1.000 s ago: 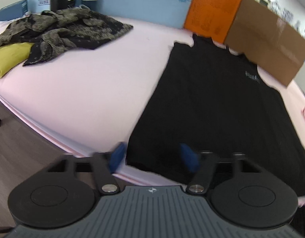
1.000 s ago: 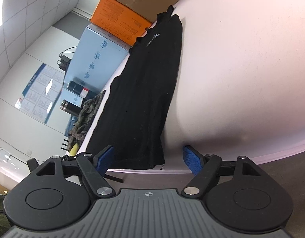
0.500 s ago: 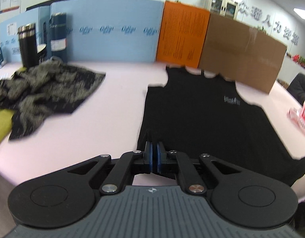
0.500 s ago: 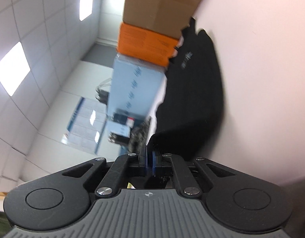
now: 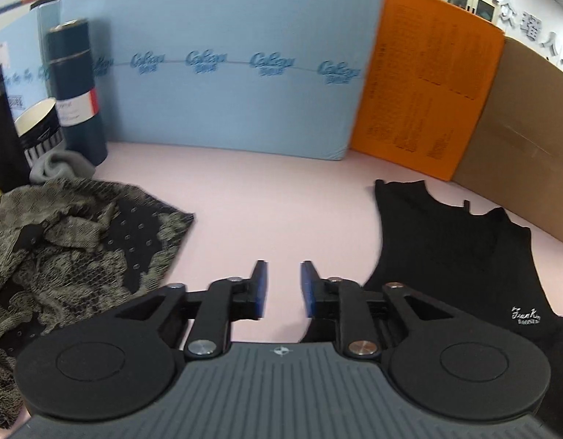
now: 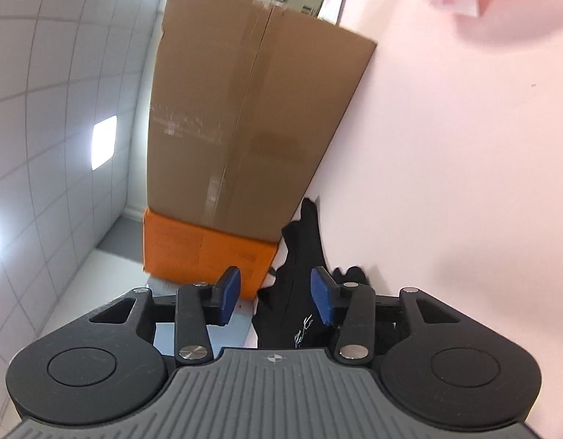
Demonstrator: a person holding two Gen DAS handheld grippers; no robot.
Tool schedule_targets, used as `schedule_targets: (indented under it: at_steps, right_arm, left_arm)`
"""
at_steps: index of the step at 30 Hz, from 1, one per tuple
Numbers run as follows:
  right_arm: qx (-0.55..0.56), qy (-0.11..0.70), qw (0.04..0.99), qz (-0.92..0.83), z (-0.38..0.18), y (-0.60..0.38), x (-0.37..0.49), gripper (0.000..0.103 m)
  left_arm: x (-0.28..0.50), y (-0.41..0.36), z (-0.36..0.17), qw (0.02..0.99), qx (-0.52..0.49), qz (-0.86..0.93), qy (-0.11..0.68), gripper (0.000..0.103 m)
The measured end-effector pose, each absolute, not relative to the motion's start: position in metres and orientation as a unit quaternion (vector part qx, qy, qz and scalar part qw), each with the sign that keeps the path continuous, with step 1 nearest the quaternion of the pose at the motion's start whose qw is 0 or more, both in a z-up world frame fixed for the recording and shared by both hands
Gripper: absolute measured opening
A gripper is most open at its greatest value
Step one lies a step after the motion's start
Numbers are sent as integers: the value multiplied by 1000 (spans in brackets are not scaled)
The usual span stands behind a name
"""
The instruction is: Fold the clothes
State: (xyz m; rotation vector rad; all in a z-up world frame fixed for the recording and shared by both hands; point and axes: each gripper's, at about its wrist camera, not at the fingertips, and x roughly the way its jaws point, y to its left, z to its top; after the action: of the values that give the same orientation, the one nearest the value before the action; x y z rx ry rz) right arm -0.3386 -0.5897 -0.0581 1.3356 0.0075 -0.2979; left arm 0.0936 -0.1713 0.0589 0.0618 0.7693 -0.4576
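A black sleeveless top (image 5: 446, 256) with a small white logo lies on the pink table (image 5: 263, 201), neckline toward the far boards. My left gripper (image 5: 284, 286) hovers just left of it, jaws opening, only bare table between the blue pads (image 5: 260, 285). In the rolled right wrist view the same top (image 6: 299, 256) shows bunched beyond my right gripper (image 6: 276, 294). That gripper's jaws are opening too, and the cloth lies past the gap with neither pad pressing on it. Where the hem lies is hidden under the grippers.
A crumpled lace-patterned garment (image 5: 80, 248) lies at the left, with two dark flasks (image 5: 76, 87) and a cup (image 5: 40, 128) behind it. A blue foam board (image 5: 226, 73), an orange board (image 5: 428, 84) and a cardboard box (image 6: 245, 128) wall the table's far side.
Both grippers stood open at the top's near hem, shut on it, then travelled toward the neckline end. Now both have their jaws apart again, close to the far boards.
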Motion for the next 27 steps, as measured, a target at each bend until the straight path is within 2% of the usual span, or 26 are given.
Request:
schedule_targets:
  at_steps: [1,3,6,9,16,18,19,20,21,22,23,24,27]
  right_arm:
    - [606,11,783,-141,-54,-585,-344,49]
    - [584,28,798,-148,-47,-575,-355,67]
    - [537,75,821,-178,-39,-550,-370,71]
    - [498,112,833,-212,-37,-526,-379,78]
    - [390,213,869,-220,-39,-495,-354,79]
    - [360,237,876,-216,-39,-493,-344,78]
    - [350,245,879,-213,-39,-494,-338,78]
    - [342,255,880,-210,-39,-494,-333,75]
    - [333,266,881,-207,-39,-494,-327,67]
    - [319,281,883,-199,-40,-493,-321,56]
    - [309,300,883,-189,-40,-493,-316,23]
    - [301,315,882,-179,-39,-493,-312,7]
    - [322,297,885,-157,-23,-498,-314,6]
  left_arm:
    - [91,-158,54,900,30,-224,373,50]
    - [84,-134,43,895,38,-228,381,52]
    - [67,-100,25,881,36,-245,404,54]
    - [47,-76,15,866,12,-272,420,61]
    - [13,-89,11,847,41,-345,402,72]
    - [10,-101,9,849,54,-344,398,73]
    - [8,-106,8,849,60,-342,397,69]
    - [7,-112,5,848,69,-341,399,59]
    - [7,-119,2,845,83,-339,405,26]
    - [6,-125,0,843,98,-338,408,4]
    - [7,-130,0,844,108,-336,404,4]
    - [10,-132,6,848,111,-335,394,1]
    - [26,-126,32,872,117,-316,354,0]
